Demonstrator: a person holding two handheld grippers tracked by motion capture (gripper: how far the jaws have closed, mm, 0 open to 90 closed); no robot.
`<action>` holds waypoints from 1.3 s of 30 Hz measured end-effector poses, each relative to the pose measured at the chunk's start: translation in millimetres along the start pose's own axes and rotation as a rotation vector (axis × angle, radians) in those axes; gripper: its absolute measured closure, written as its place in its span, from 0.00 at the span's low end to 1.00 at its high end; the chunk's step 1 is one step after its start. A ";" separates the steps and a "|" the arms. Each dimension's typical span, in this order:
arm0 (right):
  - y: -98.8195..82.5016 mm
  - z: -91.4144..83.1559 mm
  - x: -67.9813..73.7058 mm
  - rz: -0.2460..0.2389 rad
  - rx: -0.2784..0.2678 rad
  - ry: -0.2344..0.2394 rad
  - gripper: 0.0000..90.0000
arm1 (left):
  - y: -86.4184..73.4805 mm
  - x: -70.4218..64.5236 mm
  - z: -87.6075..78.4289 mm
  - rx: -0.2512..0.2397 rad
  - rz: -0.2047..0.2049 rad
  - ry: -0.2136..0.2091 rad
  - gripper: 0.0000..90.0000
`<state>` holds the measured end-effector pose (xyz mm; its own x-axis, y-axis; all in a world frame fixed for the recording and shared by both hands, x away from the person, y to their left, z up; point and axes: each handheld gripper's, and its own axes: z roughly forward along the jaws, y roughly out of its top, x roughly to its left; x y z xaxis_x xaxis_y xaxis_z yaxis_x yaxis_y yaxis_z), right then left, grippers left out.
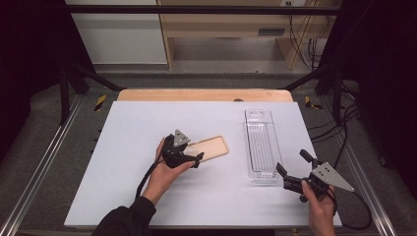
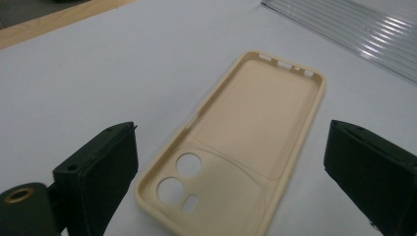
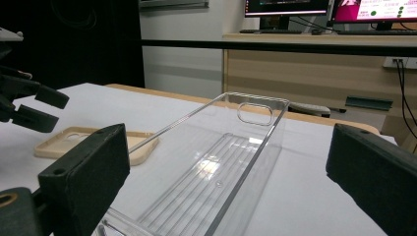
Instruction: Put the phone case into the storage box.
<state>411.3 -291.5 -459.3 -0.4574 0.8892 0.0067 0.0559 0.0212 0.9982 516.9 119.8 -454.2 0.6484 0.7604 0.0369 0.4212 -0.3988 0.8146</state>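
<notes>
We found a cream phone case (image 1: 212, 148) lying flat on the white counter (image 1: 147, 196), hollow side up, camera cut-outs at the end nearest the left tool (image 1: 193, 158). That tool sat over the case's near end, jaws spread wide to either side of it and touching nothing, as the left gripper view showed. A clear plastic tray (image 1: 260, 146), long and ribbed on its floor, lay well right of the case with a handle slot in its far wall. The right tool (image 1: 292, 168) hung just off the tray's near end, jaws likewise wide apart and holding nothing. The person's left hand (image 1: 164, 174) and dark sleeve (image 1: 125, 221) reached in from below.
</notes>
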 end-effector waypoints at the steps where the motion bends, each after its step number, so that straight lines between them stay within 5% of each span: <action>1: 0.0 0.0 0.0 0.000 0.000 0.000 0.04 | 0.4 -0.7 0.5 0.004 0.001 0.001 0.07; 12: -0.5 0.4 -1.5 0.002 0.003 -0.006 0.04 | 1.6 -7.7 9.6 0.019 0.016 -0.003 0.24; 15: -0.5 0.2 -1.6 0.001 0.001 -0.007 0.04 | 0.5 -9.2 10.8 0.045 0.034 0.014 0.38; 27: -0.2 -0.3 -1.8 0.002 -0.001 -0.006 0.04 | -0.5 -10.4 4.0 0.085 -0.029 -0.008 0.92; 31: 0.0 -1.2 -2.0 0.002 0.000 -0.009 0.04 | -2.0 -9.4 2.1 0.105 -0.042 -0.012 1.00; 39: 0.2 -1.0 -3.4 0.000 -0.003 -0.014 0.04 | -4.8 -8.6 -2.6 0.137 -0.045 -0.008 1.00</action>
<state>412.0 -294.9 -459.0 -0.4453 0.8954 0.0062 0.0536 0.0197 0.9984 507.6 116.5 -456.9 0.6315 0.7754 -0.0030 0.5325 -0.4309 0.7285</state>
